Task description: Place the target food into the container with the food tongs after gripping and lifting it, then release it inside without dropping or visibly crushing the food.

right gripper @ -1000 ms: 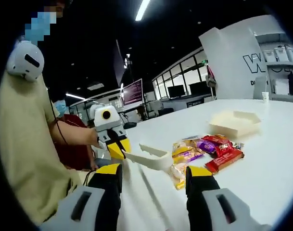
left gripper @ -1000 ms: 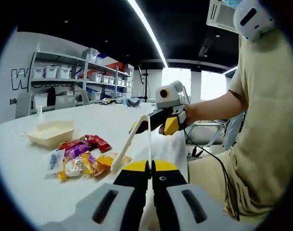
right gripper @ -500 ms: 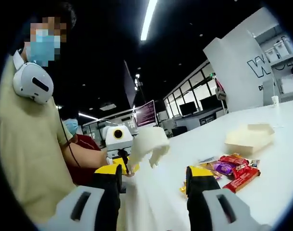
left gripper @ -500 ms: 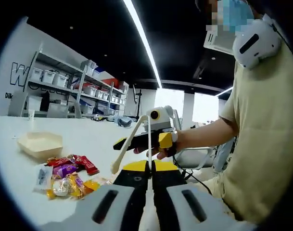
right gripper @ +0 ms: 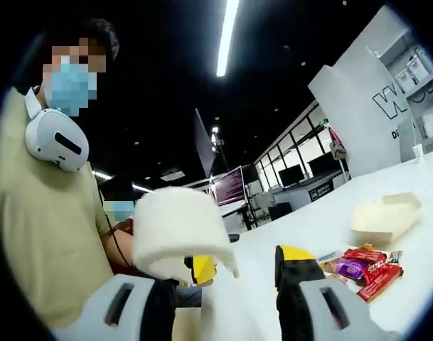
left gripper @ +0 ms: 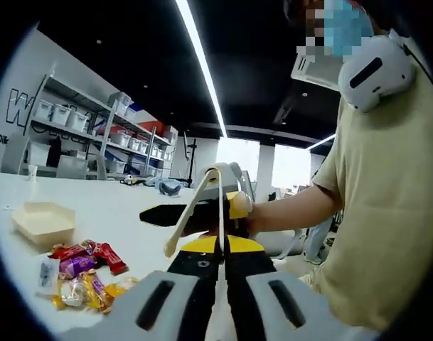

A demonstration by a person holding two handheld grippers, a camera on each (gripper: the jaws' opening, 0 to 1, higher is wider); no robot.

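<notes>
1. Clenched together, the left gripper [left gripper: 220, 245] has its two yellow-tipped jaws pressed on the handle end of the cream food tongs [left gripper: 202, 202], which rise from between them toward 12 o'clock in the left gripper view.
2. One tong arm stands straight up, the other slants down toward 8 o'clock, so the tongs are spread.
3. Behind the tongs in that view, the right gripper [left gripper: 170, 214] reaches in from 3 o'clock, its black fingers pointing toward 9 o'clock, held by the person's hand [left gripper: 255, 217].
4. In the right gripper view, the right gripper [right gripper: 234, 273] has its jaws released and apart, with nothing between them.
5. At about 10 o'clock from those jaws, the tongs [right gripper: 175, 231] loom as a large pale curved band very close to the lens, covering most of the left jaw.
6. A pile of wrapped snacks [left gripper: 79, 273] lies on the white table [left gripper: 131, 213] at 8 o'clock in the left gripper view: red, purple and yellow-orange packets touching one another.
7. Just beyond the pile, toward 9 o'clock, sits the cream container [left gripper: 42, 219], apart from the snacks.
8. In the right gripper view, the snacks [right gripper: 358, 266] lie at 4 o'clock and the container [right gripper: 385, 217] at 3 o'clock.
9. Shelving with storage bins [left gripper: 74, 135] lines the wall at 10 o'clock in the left gripper view.
10. A person in a beige shirt [left gripper: 387, 213] with white headphones [right gripper: 54, 141] around the neck holds both grippers.
</notes>
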